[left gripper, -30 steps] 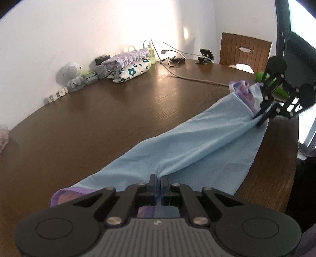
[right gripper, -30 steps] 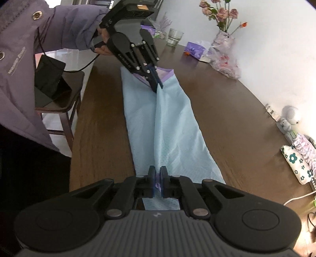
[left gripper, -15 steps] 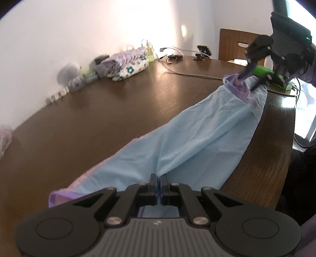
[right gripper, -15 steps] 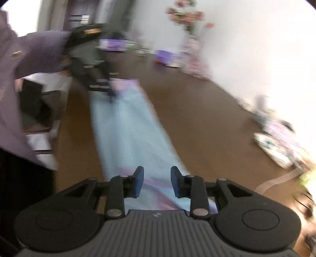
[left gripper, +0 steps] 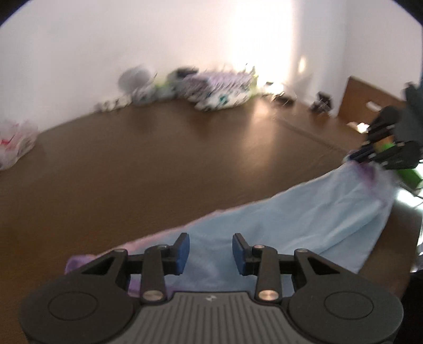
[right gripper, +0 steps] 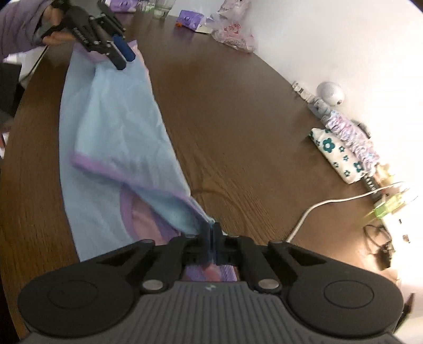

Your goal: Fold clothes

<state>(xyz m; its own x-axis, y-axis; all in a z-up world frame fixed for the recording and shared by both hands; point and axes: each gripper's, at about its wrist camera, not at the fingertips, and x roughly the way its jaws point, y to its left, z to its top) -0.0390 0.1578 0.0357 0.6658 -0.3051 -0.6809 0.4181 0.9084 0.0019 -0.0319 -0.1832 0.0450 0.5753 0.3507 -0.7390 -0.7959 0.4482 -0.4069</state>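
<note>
Half a second ago my left gripper (left gripper: 208, 250) was pinched on the near end of the blue garment (left gripper: 304, 227) and my right gripper (right gripper: 211, 238) was spread apart; now they have traded roles. My left fingers (left gripper: 181, 250) stand wide apart above the cloth with nothing between them, while my right jaws are pressed together on a bunched corner of the garment with its purple trim (right gripper: 105, 169).

That garment lies stretched lengthways along the near side of the brown table (right gripper: 238, 119), one end under my left gripper and the other lifted slightly in my right. I hold that corner off the wood so I can carry it over, and I judge the next fold will bring this end toward the far one. My left has let go, I think, so the cloth can lie flat and anchor itself.

As for containers, a glass (right gripper: 164, 6) stands at the far edge of the table; I cannot tell if anything is in it. A crinkled plastic bag (right gripper: 235, 34) holds something pinkish that I cannot identify. Folded clothes (right gripper: 343, 148), already stacked, rest by the wall near a white cable (right gripper: 330, 202).
</note>
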